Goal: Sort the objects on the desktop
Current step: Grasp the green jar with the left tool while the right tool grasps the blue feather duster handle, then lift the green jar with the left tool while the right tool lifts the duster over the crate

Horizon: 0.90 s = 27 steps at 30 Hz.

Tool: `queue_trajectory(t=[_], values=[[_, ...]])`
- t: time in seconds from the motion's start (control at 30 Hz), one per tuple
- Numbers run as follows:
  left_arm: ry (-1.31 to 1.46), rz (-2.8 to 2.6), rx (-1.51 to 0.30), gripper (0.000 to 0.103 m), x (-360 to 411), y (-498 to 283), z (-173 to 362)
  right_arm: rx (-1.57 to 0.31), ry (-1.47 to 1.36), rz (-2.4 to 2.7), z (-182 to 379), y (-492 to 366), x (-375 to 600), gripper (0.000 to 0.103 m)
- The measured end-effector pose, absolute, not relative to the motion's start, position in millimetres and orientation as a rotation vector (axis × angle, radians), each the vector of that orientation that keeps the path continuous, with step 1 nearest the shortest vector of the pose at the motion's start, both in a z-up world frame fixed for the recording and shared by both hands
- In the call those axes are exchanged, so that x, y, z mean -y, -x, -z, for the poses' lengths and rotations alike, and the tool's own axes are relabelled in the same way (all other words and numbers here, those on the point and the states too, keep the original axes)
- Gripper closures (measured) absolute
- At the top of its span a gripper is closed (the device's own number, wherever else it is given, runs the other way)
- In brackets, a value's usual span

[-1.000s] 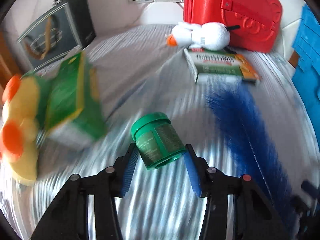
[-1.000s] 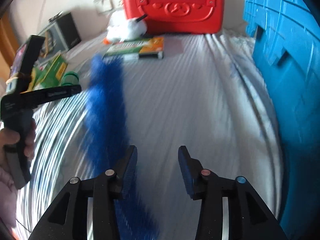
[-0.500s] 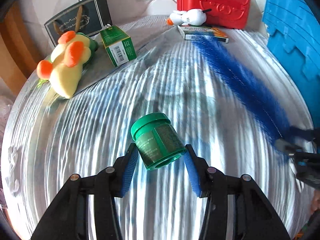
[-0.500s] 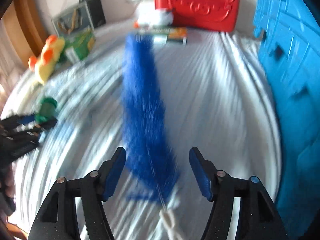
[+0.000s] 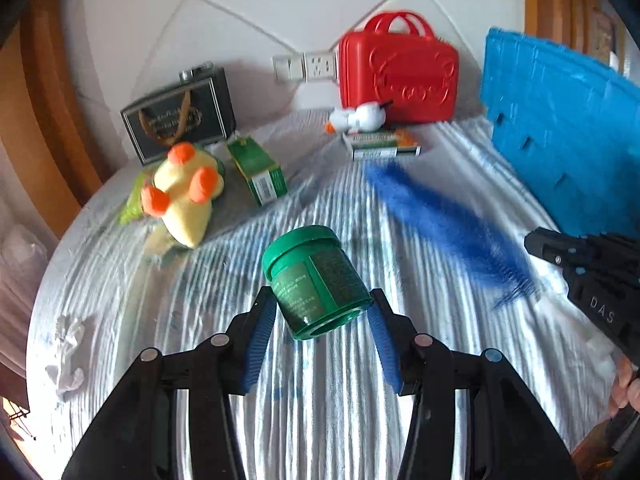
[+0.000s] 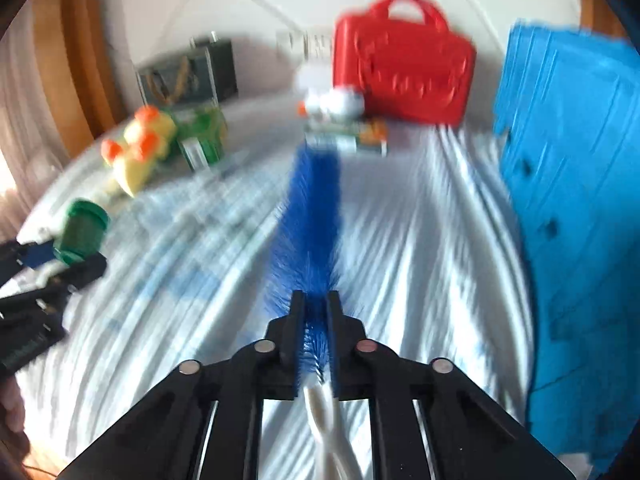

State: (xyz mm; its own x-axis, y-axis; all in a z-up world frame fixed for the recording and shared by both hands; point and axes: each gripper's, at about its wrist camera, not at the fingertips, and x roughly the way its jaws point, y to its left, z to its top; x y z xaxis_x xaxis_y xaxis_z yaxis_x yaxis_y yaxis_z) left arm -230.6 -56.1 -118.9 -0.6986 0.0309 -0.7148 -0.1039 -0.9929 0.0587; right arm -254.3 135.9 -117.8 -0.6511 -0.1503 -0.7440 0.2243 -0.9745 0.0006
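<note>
My left gripper [image 5: 322, 312] points down at a slant, its pads pressed on a tilted green jar [image 5: 316, 282]. My right gripper [image 6: 316, 312], angled the same way, has clamped tight on a blue brush [image 6: 308, 220] near its handle end.

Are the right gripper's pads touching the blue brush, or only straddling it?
Touching. In the right wrist view the right gripper is shut on the blue brush, pads pinching its bristled stem just above the white handle.

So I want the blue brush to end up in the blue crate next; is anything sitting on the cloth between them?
Nothing visible does. The right gripper is shut on the blue brush, and the striped cloth between it and the blue crate lies bare.
</note>
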Motion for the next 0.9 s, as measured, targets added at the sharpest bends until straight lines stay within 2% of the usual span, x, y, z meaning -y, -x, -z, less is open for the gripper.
queue_trajectory(t=[0.13,0.23,0.3,0.33,0.37,0.53,0.63,0.73,0.8,0.87,0.9], values=[[1.103,-2.839,-0.160,0.056,59,214,100,-0.114,-1.063,2.742,78,234,-133,0.098],[1.124,-2.823,-0.156,0.056,61,209,105,-0.065,-1.105,2.744,75,226,-136,0.094],[1.160,-2.809,-0.157,0.056,60,212,114,-0.025,-1.191,2.717,87,227,-138,0.078],[1.179,-2.803,-0.164,0.056,60,215,121,-0.008,-1.235,2.703,97,227,-139,0.062],[1.207,-2.796,-0.168,0.056,59,221,130,-0.001,-1.279,2.690,107,230,-139,0.052],[1.292,-2.771,-0.144,0.056,52,241,169,0.004,-1.424,2.626,151,248,-141,0.049],[1.316,-2.761,-0.149,0.056,44,253,190,-0.016,-1.476,2.600,180,263,-139,0.048],[1.327,-2.758,-0.139,0.056,40,261,201,-0.050,-1.524,2.589,204,277,-138,0.053],[1.334,-2.761,-0.130,0.056,39,265,204,-0.073,-1.565,2.574,217,284,-136,0.064],[1.333,-2.763,-0.119,0.056,40,266,201,-0.144,-1.527,2.573,216,285,-130,0.086],[1.329,-2.766,-0.119,0.056,41,266,199,-0.145,-1.527,2.563,216,286,-129,0.086]])
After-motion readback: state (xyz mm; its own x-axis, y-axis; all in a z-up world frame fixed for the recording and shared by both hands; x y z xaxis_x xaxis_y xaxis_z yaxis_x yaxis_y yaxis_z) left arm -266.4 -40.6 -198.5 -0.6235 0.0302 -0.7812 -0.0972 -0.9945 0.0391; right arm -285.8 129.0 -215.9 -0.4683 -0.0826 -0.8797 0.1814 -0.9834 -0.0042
